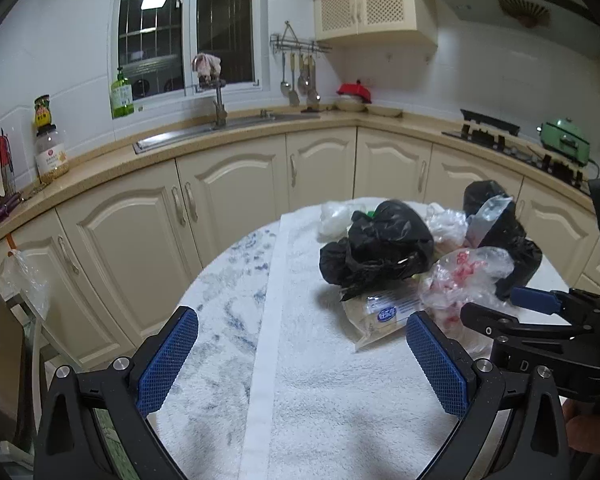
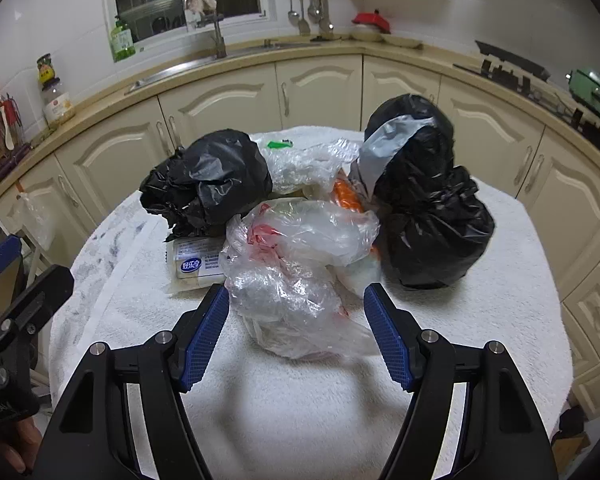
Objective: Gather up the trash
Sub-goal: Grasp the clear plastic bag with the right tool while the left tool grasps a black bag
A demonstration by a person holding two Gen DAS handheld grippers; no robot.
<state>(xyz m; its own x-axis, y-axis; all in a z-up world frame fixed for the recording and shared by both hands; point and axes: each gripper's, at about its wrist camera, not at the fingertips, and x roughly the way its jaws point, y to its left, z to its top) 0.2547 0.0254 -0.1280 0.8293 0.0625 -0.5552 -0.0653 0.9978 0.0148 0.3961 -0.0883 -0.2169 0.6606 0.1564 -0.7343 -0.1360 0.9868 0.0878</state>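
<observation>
- Left gripper (image 1: 302,354): jaws wide apart, empty, over the white towel (image 1: 340,400) at the table's near left.
- Black bag (image 2: 208,180): far left of the trash pile.
- Right gripper (image 2: 296,334): jaws partly open around the clear plastic bag (image 2: 296,264), pads not pressing it.
- Bigger black bag (image 2: 428,208): far right.

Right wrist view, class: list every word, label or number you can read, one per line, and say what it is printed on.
No text reads clearly.
Packet under the clear bag: blue round logo with white characters, small print beside it, all too blurred.
Jar on the counter: red mark, unreadable.
Green bottle by the window: label too small.
</observation>
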